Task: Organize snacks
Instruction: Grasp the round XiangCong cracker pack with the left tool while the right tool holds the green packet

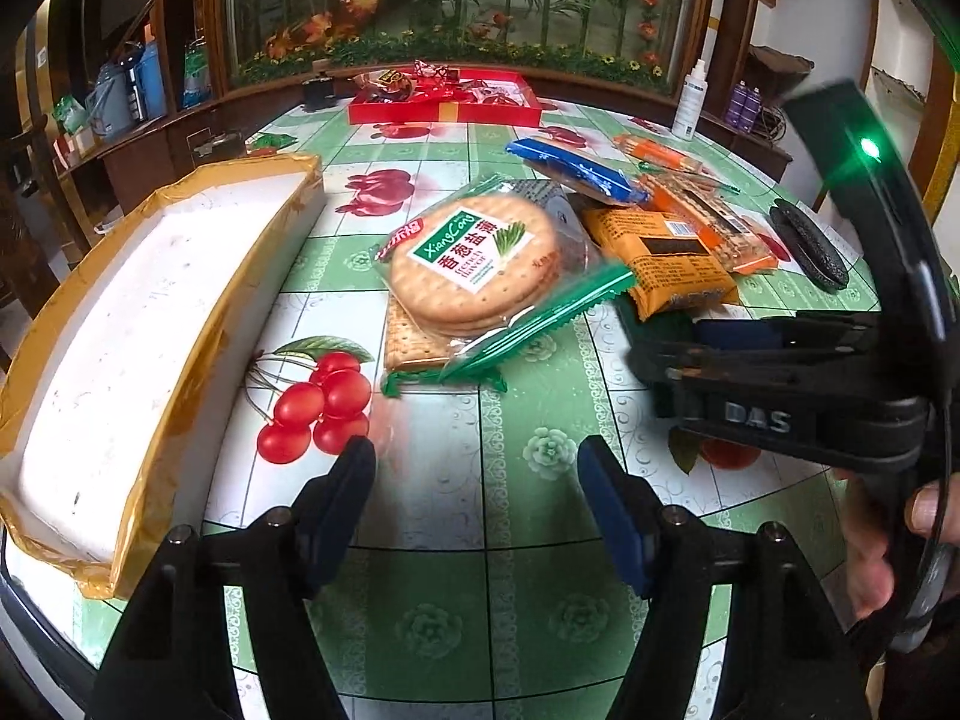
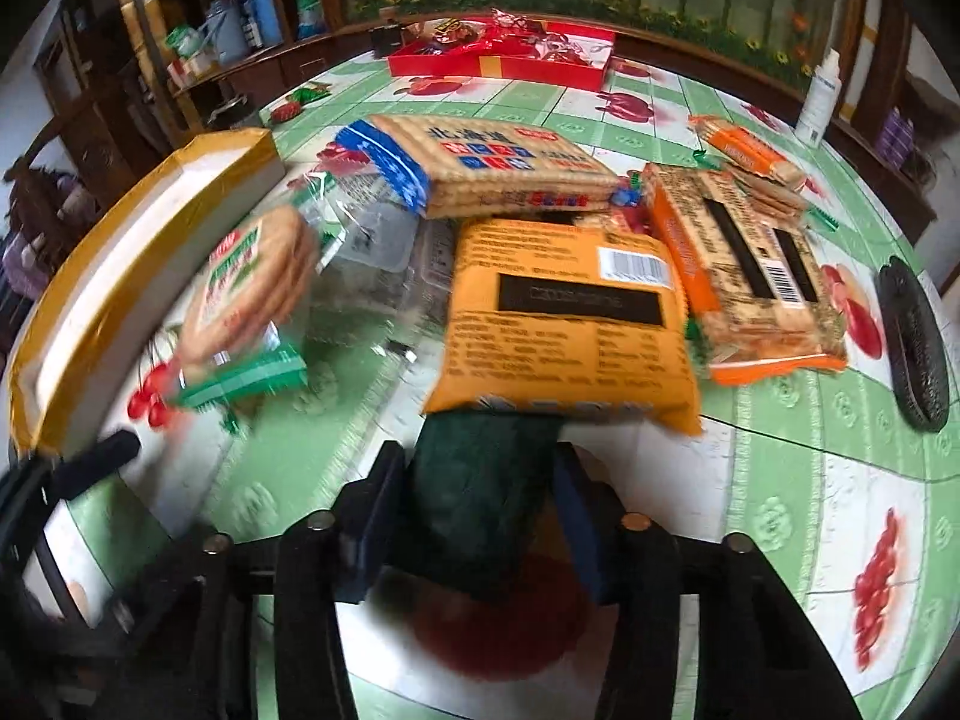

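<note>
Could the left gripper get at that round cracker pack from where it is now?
Probably yes. The left gripper is open and empty, and only bare tablecloth lies between it and the round cracker pack. The right gripper, closed on a dark green packet, sits off to the side.

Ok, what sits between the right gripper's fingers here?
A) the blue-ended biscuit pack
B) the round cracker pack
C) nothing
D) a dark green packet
D: in the right wrist view the right gripper is shut on a dark green packet, whose far end lies under the orange pack; the round cracker pack and the blue-ended biscuit pack lie on the table, apart from the fingers.
</note>
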{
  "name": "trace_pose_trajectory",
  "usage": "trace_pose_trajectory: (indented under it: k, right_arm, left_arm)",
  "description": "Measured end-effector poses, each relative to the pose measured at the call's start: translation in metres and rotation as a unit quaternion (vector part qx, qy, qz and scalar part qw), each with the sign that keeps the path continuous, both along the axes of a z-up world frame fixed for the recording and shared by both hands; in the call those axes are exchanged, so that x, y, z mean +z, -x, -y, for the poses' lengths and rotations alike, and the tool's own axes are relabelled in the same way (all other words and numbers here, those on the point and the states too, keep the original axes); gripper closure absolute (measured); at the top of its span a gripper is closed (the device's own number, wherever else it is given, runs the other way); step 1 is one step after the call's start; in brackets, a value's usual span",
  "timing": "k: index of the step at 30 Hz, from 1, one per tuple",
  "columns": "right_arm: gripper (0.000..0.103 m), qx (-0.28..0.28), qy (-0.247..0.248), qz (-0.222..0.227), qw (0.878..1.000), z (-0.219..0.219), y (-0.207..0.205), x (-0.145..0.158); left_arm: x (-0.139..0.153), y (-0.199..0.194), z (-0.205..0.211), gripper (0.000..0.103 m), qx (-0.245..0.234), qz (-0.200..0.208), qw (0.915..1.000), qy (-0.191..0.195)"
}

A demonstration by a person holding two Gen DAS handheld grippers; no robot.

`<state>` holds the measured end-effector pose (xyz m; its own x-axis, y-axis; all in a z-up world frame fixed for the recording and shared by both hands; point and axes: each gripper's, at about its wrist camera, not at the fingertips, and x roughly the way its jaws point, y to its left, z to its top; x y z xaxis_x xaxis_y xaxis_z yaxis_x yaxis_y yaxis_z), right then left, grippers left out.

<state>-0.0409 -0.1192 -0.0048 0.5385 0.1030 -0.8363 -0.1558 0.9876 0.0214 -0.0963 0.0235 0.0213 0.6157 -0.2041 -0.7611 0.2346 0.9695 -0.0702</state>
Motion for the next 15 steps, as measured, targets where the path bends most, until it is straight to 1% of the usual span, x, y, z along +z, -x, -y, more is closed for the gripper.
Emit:
trace_pose_trajectory:
  k: [4,6,8,10,13,14,15]
  right_arm:
    - [0.055,0.007,0.008,0.004,1.000,0.036,0.014,-0.001]
    - [0.055,0.005,0.015,0.015,1.000,0.050,0.023,-0.002]
    - [0.055,0.006,0.010,0.030,0.999,0.060,0.032,-0.002]
    - [0.055,0.000,-0.020,0.043,0.999,0.071,0.038,-0.005]
    - [0.055,-0.012,-0.072,0.044,0.996,0.085,0.038,-0.004]
    - [0.056,-0.017,-0.082,0.044,0.996,0.089,0.038,-0.004]
    - [0.056,-0.020,-0.085,0.045,0.995,0.090,0.037,-0.004]
  left_arm:
    - [-0.001,-0.001,0.000,0.034,-0.003,-0.003,1.0000,0.004]
    - [-0.001,-0.002,0.000,0.034,-0.001,-0.005,1.0000,0.003]
    - [0.000,-0.003,0.002,0.034,-0.001,-0.008,1.0000,0.000]
    - [0.004,-0.005,0.003,0.034,-0.004,-0.008,1.0000,0.003]
    - [0.019,-0.010,0.000,0.034,-0.007,0.000,1.0000,0.006]
    - [0.024,-0.015,-0.002,0.033,-0.009,-0.001,0.9999,0.006]
    - [0.027,-0.020,-0.002,0.031,-0.015,-0.007,0.9999,0.004]
